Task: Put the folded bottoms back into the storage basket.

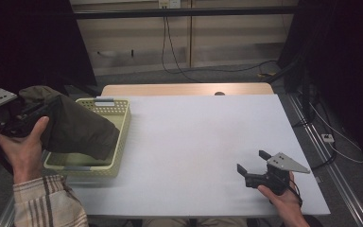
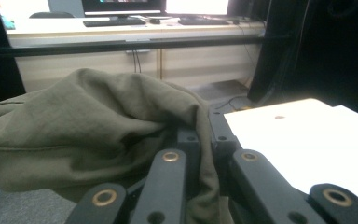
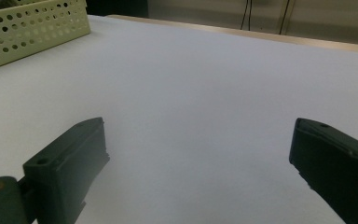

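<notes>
An olive-green cloth [image 1: 78, 127] hangs bunched over the pale yellow perforated basket [image 1: 118, 111] at the table's left. My left gripper [image 1: 38, 111] is shut on the cloth's upper end, above the basket's left side. In the left gripper view the cloth [image 2: 88, 126] drapes over the black jaws and a fold is pinched between them. My right gripper [image 1: 253, 163] rests low over the white table [image 1: 203, 132] near the front right corner, its jaws wide apart with nothing between them. The right gripper view shows both fingers [image 3: 67, 163] over bare table.
The basket's wall [image 3: 32, 28] appears at the far left of the right gripper view. A wooden strip [image 1: 184, 89] edges the table's far side. Cables [image 1: 170, 52] hang by cabinets behind. Dark screens stand at both sides, and a metal rail [image 1: 331, 161] runs along the right.
</notes>
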Demonstrator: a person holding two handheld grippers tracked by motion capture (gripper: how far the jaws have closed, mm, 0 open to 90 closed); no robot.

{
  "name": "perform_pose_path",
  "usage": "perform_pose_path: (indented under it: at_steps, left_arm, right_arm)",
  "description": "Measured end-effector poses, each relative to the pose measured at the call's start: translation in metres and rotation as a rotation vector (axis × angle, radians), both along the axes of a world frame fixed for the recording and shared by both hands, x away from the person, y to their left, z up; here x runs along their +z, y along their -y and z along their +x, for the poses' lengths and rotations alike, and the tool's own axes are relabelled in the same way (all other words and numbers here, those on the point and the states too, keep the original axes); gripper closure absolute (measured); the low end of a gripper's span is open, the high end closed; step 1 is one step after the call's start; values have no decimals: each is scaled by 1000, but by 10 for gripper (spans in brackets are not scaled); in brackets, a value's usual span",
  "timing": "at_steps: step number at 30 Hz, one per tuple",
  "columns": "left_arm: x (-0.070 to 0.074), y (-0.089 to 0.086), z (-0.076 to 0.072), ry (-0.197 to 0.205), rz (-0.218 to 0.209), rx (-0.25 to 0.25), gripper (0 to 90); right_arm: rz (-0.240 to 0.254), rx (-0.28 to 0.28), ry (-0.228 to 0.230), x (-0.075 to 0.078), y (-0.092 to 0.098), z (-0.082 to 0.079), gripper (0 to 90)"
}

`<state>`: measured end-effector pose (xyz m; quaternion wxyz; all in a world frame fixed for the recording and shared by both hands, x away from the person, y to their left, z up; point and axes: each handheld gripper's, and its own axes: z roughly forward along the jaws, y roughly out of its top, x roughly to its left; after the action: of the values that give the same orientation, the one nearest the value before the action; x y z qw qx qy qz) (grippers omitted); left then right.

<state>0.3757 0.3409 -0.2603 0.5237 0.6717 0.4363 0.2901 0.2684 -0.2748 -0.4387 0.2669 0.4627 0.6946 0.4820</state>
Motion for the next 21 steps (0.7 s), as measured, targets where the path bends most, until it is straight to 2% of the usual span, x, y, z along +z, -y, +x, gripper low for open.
perform_pose_path:
  at_steps: [6, 11, 15, 21]
  left_arm:
    - [-5, 0, 6, -33, 10, -18, 869]
    - [-17, -4, 16, -83, 32, 24, 868]
    - [-27, -12, 23, -116, 19, 39, 868]
    - [-33, -11, 31, -117, -2, 5, 868]
  right_arm:
    - [0, 0, 0, 0, 0, 0, 39]
    - [0, 3, 0, 0, 0, 0, 39]
    - [1, 2, -1, 0, 0, 0, 39]
    - [2, 3, -3, 0, -1, 0, 39]
